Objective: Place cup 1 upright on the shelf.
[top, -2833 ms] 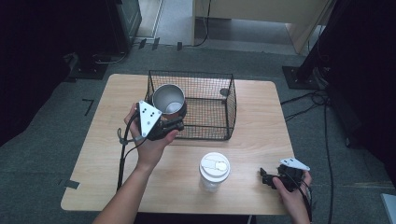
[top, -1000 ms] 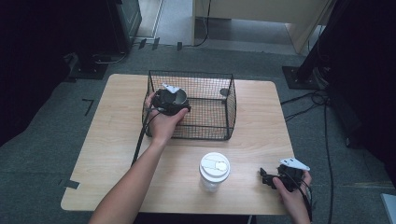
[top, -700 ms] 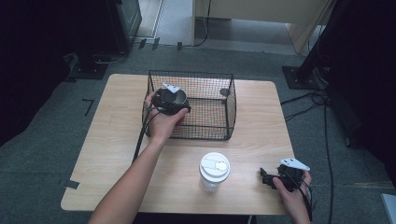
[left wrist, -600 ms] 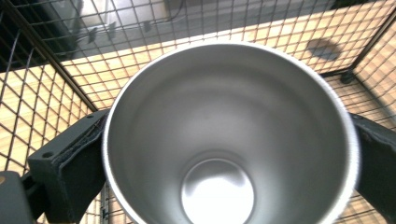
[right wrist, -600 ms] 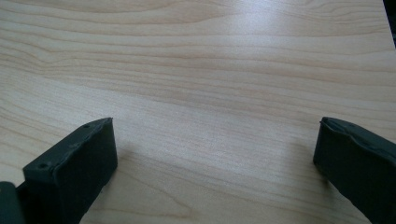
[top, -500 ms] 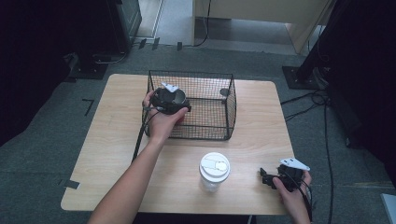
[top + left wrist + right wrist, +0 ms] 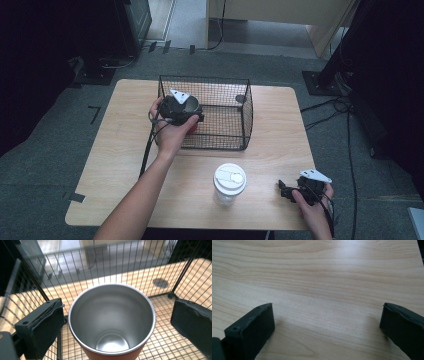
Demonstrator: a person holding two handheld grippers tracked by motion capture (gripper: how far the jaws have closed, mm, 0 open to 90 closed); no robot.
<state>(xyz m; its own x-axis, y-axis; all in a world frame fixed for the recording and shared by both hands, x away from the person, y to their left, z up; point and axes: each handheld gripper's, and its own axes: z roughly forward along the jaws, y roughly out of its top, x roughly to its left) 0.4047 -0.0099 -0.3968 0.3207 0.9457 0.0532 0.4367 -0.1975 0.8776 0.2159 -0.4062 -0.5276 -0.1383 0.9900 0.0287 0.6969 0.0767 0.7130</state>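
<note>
A steel cup with an orange-red outside stands upright inside the black wire basket, in its left half. My left gripper reaches down into the basket from above, its jaws open on either side of the cup's rim with a gap at each side. In the high view the left gripper and the hand cover most of the cup. My right gripper lies low over the wooden table near the front right corner, open with bare wood between its jaws.
A clear cup with a white lid stands on the table in front of the basket, left of the right gripper. A small dark round thing sits by the basket's far right corner. Cables trail over the grey floor beyond the table's right edge.
The left gripper carried the steel cup from above the basket's front left corner into the basket; in the last second it has barely moved. The right gripper stayed still.
</note>
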